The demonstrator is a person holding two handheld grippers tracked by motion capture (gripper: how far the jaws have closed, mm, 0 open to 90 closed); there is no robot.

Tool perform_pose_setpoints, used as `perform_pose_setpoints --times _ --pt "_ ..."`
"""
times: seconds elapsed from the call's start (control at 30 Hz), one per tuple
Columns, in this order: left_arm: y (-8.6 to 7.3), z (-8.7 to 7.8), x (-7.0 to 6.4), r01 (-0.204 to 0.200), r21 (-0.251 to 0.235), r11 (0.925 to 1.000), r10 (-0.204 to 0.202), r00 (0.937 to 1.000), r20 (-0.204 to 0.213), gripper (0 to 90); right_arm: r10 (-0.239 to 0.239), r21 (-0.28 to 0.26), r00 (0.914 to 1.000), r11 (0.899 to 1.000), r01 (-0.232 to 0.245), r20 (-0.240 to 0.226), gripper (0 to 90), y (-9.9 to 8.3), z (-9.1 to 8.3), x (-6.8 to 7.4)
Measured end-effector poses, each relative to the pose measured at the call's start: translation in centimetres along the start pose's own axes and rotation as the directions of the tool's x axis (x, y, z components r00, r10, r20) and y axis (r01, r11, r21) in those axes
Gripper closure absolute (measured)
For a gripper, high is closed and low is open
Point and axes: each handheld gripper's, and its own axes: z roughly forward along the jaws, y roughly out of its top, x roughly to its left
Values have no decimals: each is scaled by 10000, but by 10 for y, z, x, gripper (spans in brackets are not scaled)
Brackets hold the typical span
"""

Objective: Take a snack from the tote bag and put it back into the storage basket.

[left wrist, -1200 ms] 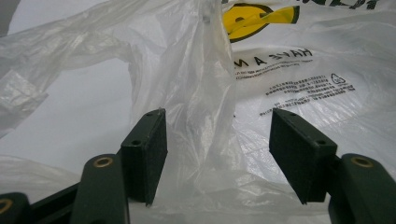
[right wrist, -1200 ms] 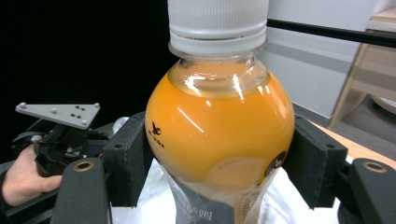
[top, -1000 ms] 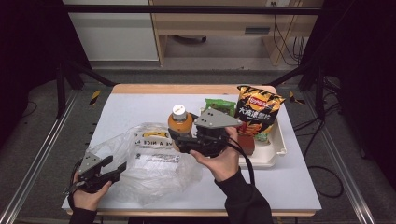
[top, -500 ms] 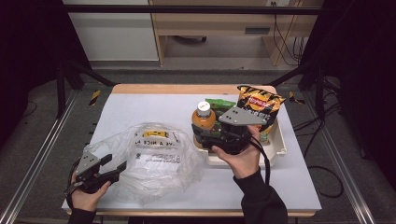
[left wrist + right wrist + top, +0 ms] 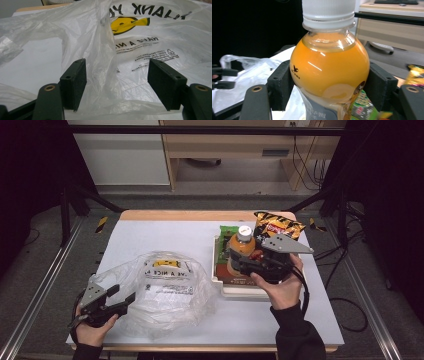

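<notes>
orange juice bottle (image 5: pixel 329 67) sits clamped in the right gripper (image 5: pixel 240 262) jaws above the tray (image 5: pixel 240 290). left gripper (image 5: pixel 122 301) jaws stand apart around plastic bag (image 5: pixel 105 50) film.

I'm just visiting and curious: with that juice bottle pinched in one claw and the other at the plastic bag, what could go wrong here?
1. The right claw pinches the orange juice bottle on its rounded, glossy body, so it might slip or tilt.
2. The left claw is open around a thin fold of the plastic bag; the film could slide out or tear.
3. The bottle hangs over the white tray, near the chip bag, and might bump it.
</notes>
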Motion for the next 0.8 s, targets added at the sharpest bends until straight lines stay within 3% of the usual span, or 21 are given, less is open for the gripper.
perform_pose_setpoints --times 0.37,0.8 --pt "1 1 -3 -79 43 10000 79 10000 -6 285 325 17 9970 9995 -327 704 308 -13 -20 -35" --pt "1 0 -2 -57 32 10000 57 10000 -47 285 510 176 9913 9984 -535 1214 308 -32 -32 -67"
